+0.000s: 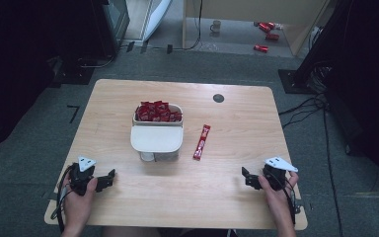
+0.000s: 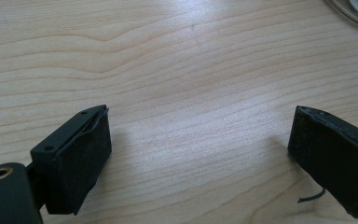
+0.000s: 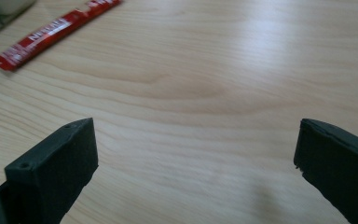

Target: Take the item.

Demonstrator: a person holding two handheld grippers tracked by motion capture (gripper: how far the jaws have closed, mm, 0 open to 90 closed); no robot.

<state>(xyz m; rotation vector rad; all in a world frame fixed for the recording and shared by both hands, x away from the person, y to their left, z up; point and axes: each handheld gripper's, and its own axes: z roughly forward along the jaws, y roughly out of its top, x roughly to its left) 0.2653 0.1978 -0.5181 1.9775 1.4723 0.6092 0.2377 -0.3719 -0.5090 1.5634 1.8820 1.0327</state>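
High view, near edge: a person's hands rest at the front of the wooden table (image 1: 237,197), the left gripper (image 1: 109,178) by the left corner and the right gripper (image 1: 246,177) by the right, well apart from each other.
Left gripper: jaws stand wide with bare wood between them; it holds nothing, and a curved pale rim (image 2: 354,11) shows at the top right corner of its own view.
Right gripper: jaws (image 3: 196,154) spread as wide as they go, nothing between the pads, aimed across open tabletop.
Stick: one red sachet (image 1: 202,142) lies flat on the table, just right of the box and apart from it; in the right gripper view it sits at upper left (image 3: 51,33), ahead of the jaws and untouched.
Box: a white container (image 1: 157,139) stands at mid-table, its far compartment heaped with red sachets (image 1: 158,111), its near part covered by a pale lid.
Far: a dark round grommet (image 1: 218,98) marks the table's back edge.
Step, as judged: the loose sachet is out on the table and neither gripper is engaged, so this reads as a pause between a placement and the next pick.
Next move, as judged: reach forward to the heap or the lone sachet, come down over a thin flat packet and close squarely across its width so it does not slip away.
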